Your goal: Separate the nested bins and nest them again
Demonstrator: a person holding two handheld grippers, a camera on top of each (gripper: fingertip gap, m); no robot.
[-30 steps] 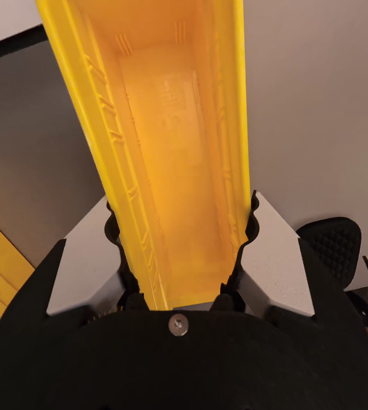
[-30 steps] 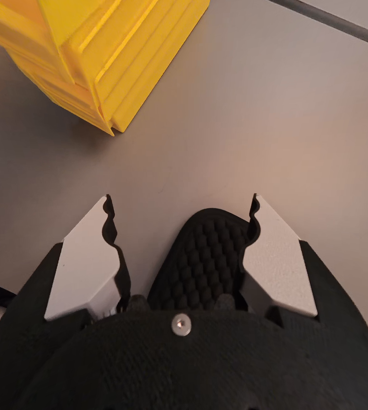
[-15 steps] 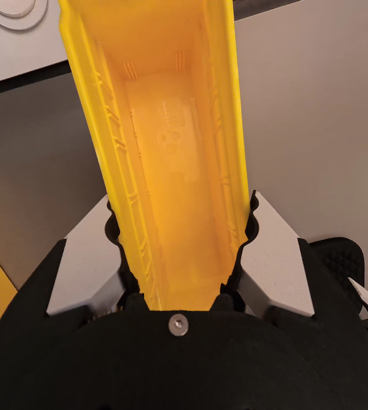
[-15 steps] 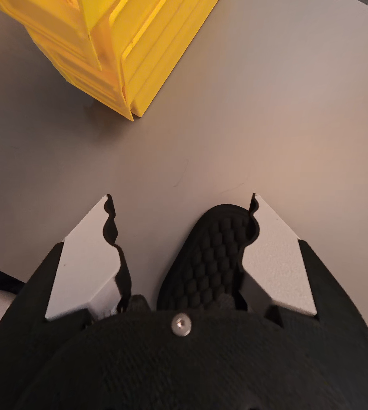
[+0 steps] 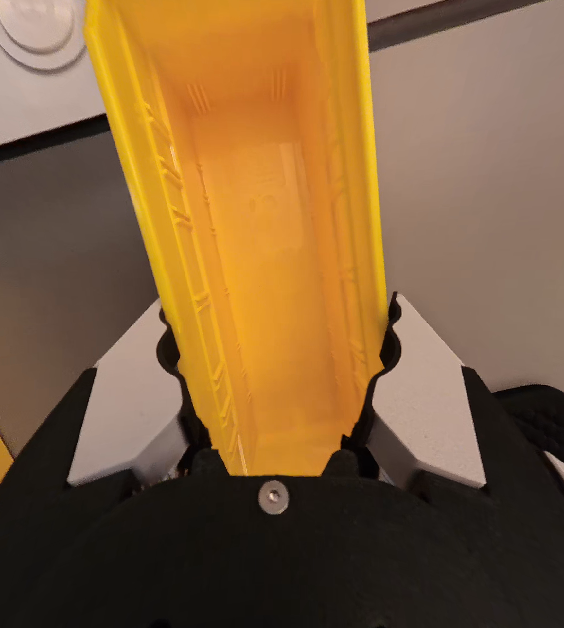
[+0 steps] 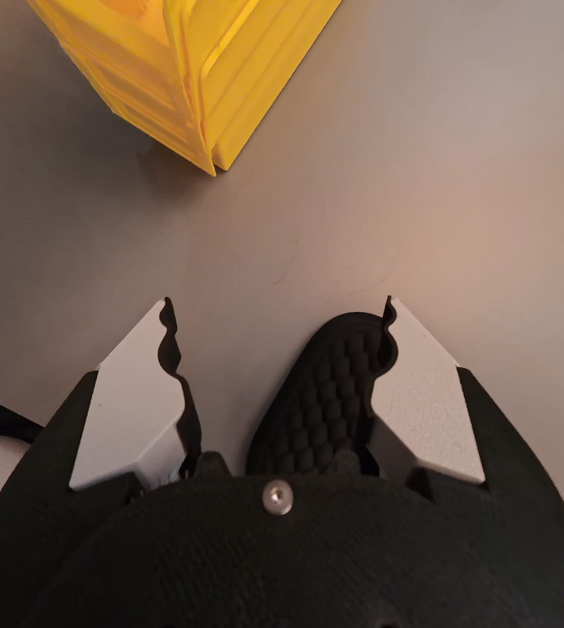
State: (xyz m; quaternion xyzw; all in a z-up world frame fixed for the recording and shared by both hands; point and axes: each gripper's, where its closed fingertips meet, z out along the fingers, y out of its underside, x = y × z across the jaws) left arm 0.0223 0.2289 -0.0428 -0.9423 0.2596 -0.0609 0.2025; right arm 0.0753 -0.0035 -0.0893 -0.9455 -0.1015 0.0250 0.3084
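Three yellow bins (image 5: 260, 238) (image 6: 138, 68) (image 6: 257, 78), two grippers (image 5: 275, 302) (image 6: 277, 299).

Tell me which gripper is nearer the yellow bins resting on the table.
Cannot tell. The right gripper is open, short of the bins with bare table between. The left gripper clamps a separate bin; the resting bins only show at its left edge.

Left wrist view close along a yellow bin (image 5: 267, 272), right wrist view down onto grey table (image 6: 409, 170), shared.

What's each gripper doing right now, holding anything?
Left gripper: shut on the long yellow plastic bin, pads against both walls.
Right gripper: open, holding nothing.
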